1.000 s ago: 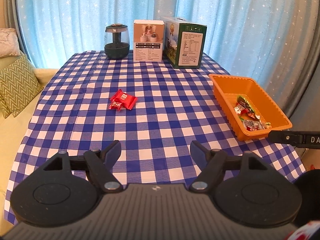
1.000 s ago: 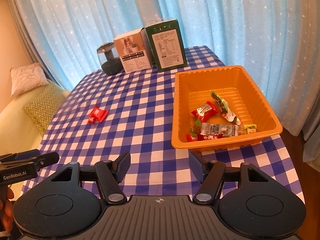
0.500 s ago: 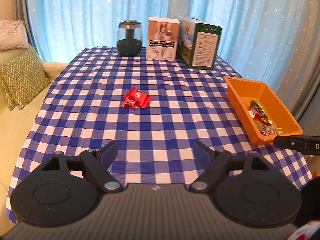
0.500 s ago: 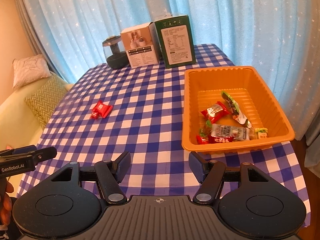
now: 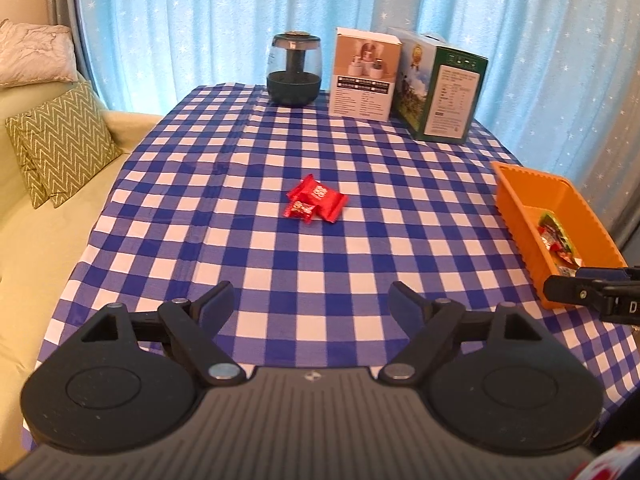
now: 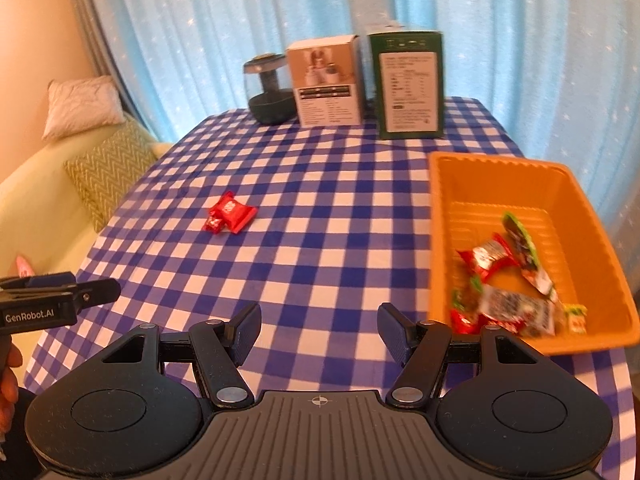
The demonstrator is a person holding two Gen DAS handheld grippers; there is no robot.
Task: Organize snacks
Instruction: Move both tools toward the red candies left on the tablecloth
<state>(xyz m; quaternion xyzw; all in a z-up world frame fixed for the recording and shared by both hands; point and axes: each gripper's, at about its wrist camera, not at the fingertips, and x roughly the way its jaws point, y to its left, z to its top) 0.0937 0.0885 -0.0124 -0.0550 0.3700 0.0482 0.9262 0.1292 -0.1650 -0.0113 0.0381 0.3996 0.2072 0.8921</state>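
Observation:
Two red snack packets (image 5: pixel 316 199) lie together on the blue checked tablecloth, near the table's middle; they also show in the right wrist view (image 6: pixel 231 213). An orange tray (image 6: pixel 444 240) at the right holds several wrapped snacks (image 6: pixel 504 292); it also shows in the left wrist view (image 5: pixel 516 196). My left gripper (image 5: pixel 312 304) is open and empty above the near table edge, well short of the packets. My right gripper (image 6: pixel 319 332) is open and empty, just left of the tray's near corner.
A dark glass jar (image 5: pixel 294 69), a white box (image 5: pixel 365 74) and a green box (image 5: pixel 444 90) stand along the table's far edge before a blue curtain. A sofa with a zigzag cushion (image 5: pixel 60 140) lies to the left.
Both views have swung left, so the red packets now sit nearer the middle and the tray further right. Both grippers stay open.

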